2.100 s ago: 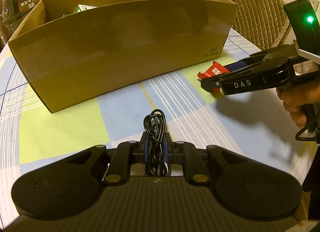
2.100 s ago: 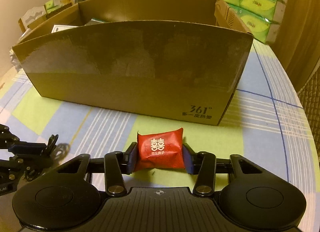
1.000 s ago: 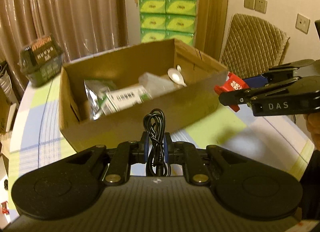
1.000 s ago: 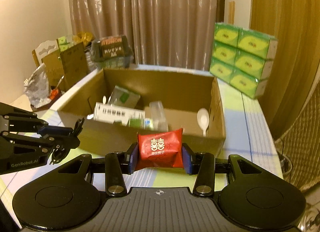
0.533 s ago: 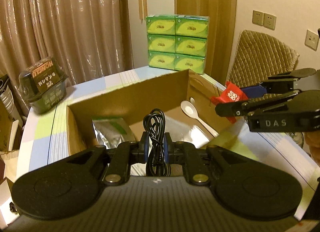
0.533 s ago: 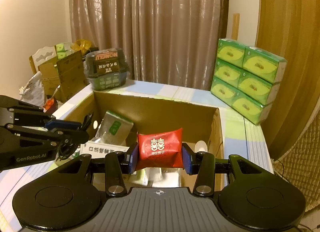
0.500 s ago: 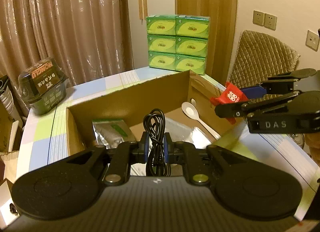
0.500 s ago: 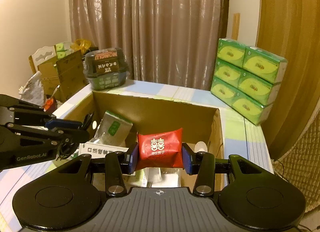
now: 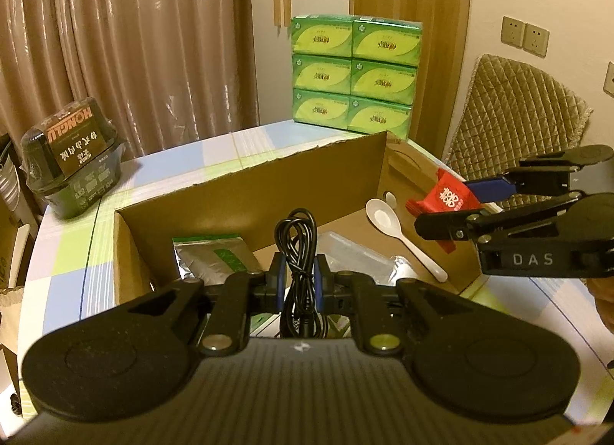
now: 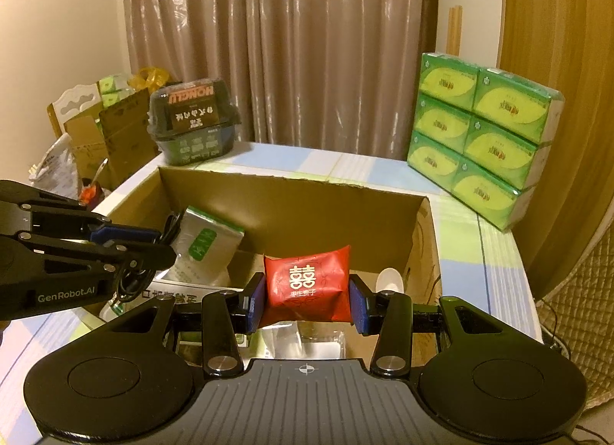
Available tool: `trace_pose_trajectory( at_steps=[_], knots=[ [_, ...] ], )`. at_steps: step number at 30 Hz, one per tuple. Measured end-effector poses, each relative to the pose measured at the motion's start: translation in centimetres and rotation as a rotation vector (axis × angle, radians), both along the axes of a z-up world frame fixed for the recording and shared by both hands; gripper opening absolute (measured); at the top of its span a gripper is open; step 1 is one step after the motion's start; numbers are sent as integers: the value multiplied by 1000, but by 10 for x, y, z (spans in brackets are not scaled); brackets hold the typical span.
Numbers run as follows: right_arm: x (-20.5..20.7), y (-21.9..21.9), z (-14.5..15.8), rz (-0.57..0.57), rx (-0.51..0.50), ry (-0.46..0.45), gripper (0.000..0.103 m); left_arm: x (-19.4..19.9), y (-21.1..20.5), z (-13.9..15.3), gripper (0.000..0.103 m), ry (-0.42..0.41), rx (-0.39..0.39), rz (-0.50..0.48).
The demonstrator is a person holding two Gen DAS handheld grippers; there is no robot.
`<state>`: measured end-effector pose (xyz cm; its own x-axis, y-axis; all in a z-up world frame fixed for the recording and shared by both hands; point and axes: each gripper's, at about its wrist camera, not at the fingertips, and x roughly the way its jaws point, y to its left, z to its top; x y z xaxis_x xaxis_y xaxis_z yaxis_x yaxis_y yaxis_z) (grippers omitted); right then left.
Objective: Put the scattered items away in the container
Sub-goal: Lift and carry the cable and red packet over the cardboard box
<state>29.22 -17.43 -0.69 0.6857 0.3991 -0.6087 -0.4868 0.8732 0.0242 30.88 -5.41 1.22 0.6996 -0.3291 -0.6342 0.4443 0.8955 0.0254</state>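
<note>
I have both grippers raised over the open cardboard box (image 9: 245, 191), which sits on the bench (image 9: 65, 253). The left gripper (image 9: 298, 283) has its jaws clamped on a coiled black cable (image 9: 297, 249), the loop standing upright between the pads above the box's near-left area. The right gripper (image 10: 306, 308) has its jaws closed on a red candy packet (image 10: 307, 283), held flat over the box's near-right area; in the left view it appears at 3 o'clock.

Inside the box I note a white spoon (image 9: 399, 230), a silver-green pouch (image 9: 215, 257) and clear plastic packaging (image 9: 345, 253).

Risks, as I judge them:
- The two grippers are near each other; releasing together could bring them into contact.
- The cable coil may snag on a pad when the jaws part and fail to drop.
- The packet hangs close to the right wall; a drift toward 3 o'clock could land it outside the box.
</note>
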Motion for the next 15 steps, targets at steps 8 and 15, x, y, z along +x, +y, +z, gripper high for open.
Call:
trace_pose_trajectory(
  at_steps=[8, 15],
  knots=[
    [7, 1, -4, 1, 2, 3, 42, 8, 2, -6, 11, 4, -4, 8],
    [8, 2, -6, 0, 0, 3, 42, 12, 2, -8, 11, 6, -4, 14]
  ],
)
